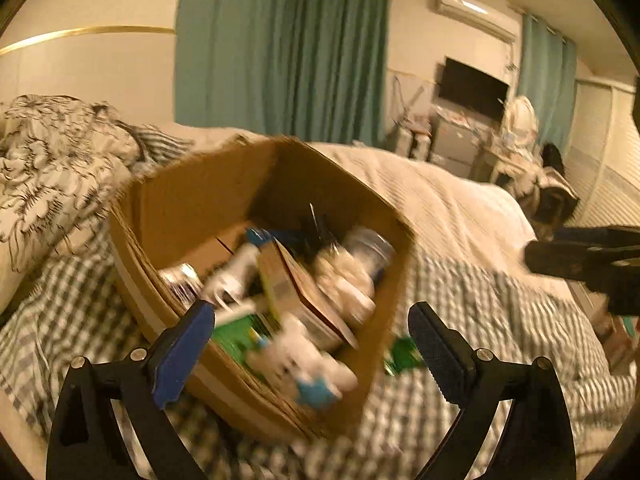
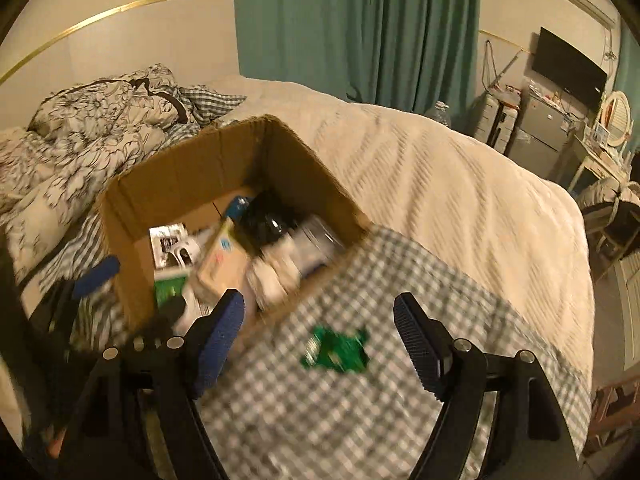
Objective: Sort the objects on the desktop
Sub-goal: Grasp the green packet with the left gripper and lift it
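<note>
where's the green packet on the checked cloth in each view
Left wrist: the green packet sits low, right of centre, partly hidden behind the cardboard box's near corner.
Right wrist: the packet lies in full view, low centre, on the checked cloth, apart from the box.
Shared landmark: the cardboard box.

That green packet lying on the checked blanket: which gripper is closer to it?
Right. The right gripper hangs open just above the green packet; the left gripper is over the cardboard box, beside it.
</note>
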